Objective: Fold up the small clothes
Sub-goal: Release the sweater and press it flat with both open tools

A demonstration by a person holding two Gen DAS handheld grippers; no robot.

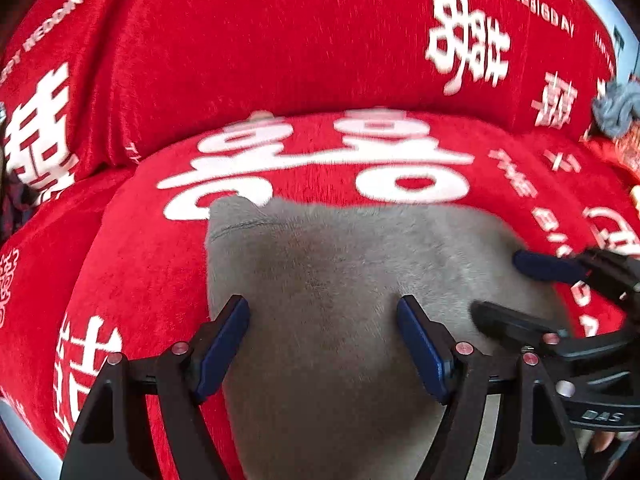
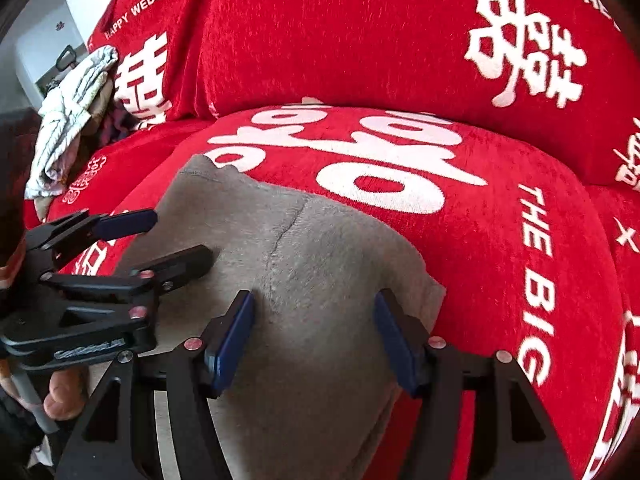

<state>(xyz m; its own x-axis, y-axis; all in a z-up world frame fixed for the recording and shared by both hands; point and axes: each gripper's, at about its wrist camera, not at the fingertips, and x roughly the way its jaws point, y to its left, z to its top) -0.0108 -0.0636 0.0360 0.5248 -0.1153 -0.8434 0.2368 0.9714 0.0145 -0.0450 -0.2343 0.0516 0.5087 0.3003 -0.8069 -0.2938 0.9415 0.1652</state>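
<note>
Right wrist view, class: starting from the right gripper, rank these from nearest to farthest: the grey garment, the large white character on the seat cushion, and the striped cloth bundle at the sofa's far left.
1. Grey garment: directly beneath the right gripper, between its open fingers.
2. Large white character: on the seat cushion, just beyond the garment.
3. Striped cloth bundle: far upper left, at the sofa's end.

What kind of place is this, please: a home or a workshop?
Most likely a home living room. A grey garment lies on a sofa seat cushion under a red wedding-print cover, back cushions stand behind, and crumpled laundry waits beside them.
</note>
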